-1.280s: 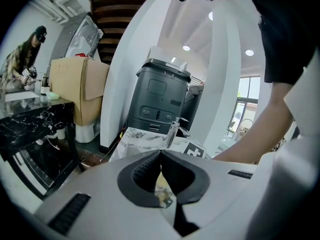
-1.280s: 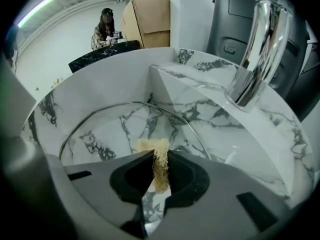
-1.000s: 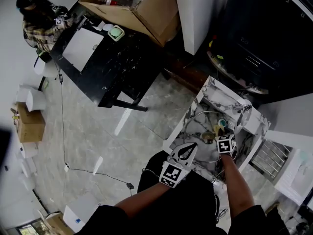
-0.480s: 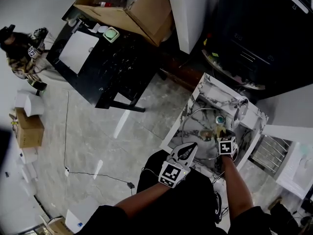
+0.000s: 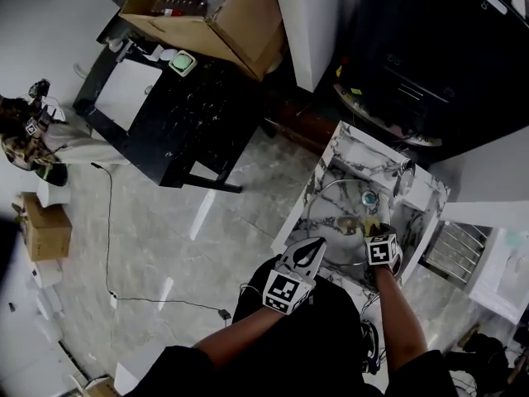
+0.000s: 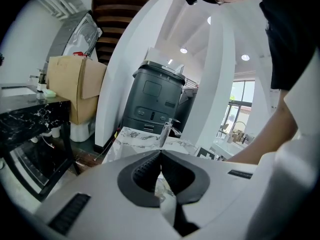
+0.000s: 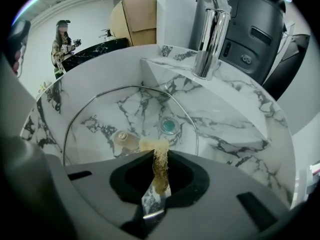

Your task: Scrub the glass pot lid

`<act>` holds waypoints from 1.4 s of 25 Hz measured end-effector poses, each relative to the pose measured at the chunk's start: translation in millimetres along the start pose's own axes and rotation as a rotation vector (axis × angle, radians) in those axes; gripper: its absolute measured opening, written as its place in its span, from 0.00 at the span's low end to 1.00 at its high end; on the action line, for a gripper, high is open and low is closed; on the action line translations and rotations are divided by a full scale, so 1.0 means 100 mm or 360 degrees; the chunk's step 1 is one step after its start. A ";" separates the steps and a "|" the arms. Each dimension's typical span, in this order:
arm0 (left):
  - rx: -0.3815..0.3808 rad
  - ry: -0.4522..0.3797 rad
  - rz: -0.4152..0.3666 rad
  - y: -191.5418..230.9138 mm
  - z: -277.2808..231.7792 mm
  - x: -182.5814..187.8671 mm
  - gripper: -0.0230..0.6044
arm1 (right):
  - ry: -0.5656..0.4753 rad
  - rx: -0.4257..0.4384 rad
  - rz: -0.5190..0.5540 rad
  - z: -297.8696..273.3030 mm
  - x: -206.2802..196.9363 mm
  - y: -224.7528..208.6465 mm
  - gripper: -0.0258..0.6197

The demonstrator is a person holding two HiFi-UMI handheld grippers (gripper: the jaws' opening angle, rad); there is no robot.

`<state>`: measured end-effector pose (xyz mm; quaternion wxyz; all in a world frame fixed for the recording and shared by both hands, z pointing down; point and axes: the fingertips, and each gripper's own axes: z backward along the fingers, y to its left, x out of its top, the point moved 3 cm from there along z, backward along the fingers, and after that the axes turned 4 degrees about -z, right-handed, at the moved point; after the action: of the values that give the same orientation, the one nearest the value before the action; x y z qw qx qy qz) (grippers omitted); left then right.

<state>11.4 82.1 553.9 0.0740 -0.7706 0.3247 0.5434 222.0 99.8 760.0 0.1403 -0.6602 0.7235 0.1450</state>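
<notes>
A glass pot lid [image 7: 112, 111] with a metal rim lies flat in the marble sink [image 7: 165, 69], its knob [image 7: 125, 139] near the middle. In the head view the lid [image 5: 339, 213] fills the basin. My right gripper [image 7: 160, 154] [image 5: 374, 228] is shut on a tan scrub pad [image 7: 159, 170], whose tip reaches down beside the knob. Whether the pad touches the glass I cannot tell. My left gripper [image 5: 317, 243] [image 6: 160, 151] is shut with nothing in it, held at the sink's near edge, left of the lid.
A chrome faucet [image 7: 210, 34] [image 5: 405, 179] stands at the sink's far side, and a teal drain [image 7: 169, 126] shows through the glass. A dark appliance [image 5: 438, 56] lies beyond the sink. A black table [image 5: 190, 106] with a cardboard box [image 5: 223, 15] stands across the floor; a person [image 5: 29, 139] is far left.
My right gripper with the pad has moved a little further over the lid. The left gripper has barely shifted. The person in the background has walked away from the table.
</notes>
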 end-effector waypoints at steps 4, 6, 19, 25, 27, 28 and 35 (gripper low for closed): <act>-0.0026 0.0019 -0.0011 -0.01 0.08 -0.04 0.06 | 0.0028 0.0015 -0.0013 0.05 -0.10 0.10 0.13; -0.0033 0.0017 -0.0011 0.00 0.12 -0.05 0.06 | 0.0051 0.0022 -0.0017 0.09 -0.16 0.16 0.13; -0.0064 -0.0044 -0.0006 0.24 0.29 0.02 0.06 | 0.0252 0.0285 0.0174 0.15 -0.26 0.76 0.13; -0.0080 -0.0021 0.0014 0.40 0.40 -0.06 0.06 | 0.0346 0.0466 0.0212 0.12 -0.22 1.15 0.13; -0.0086 -0.0008 0.0012 0.47 0.43 -0.07 0.06 | 0.0331 0.0482 0.0213 0.10 -0.15 1.26 0.13; -0.0091 -0.0003 0.0010 0.50 0.45 -0.07 0.06 | 0.0335 0.0487 0.0210 0.09 -0.13 1.31 0.13; -0.0120 0.0004 0.0010 0.67 0.48 -0.04 0.06 | 0.0317 0.0531 0.0217 0.00 0.11 1.58 0.13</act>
<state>-66.6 54.0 553.7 0.0428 -0.7724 0.3066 0.5546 63.3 103.7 759.2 0.1652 -0.5884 0.7908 -0.0337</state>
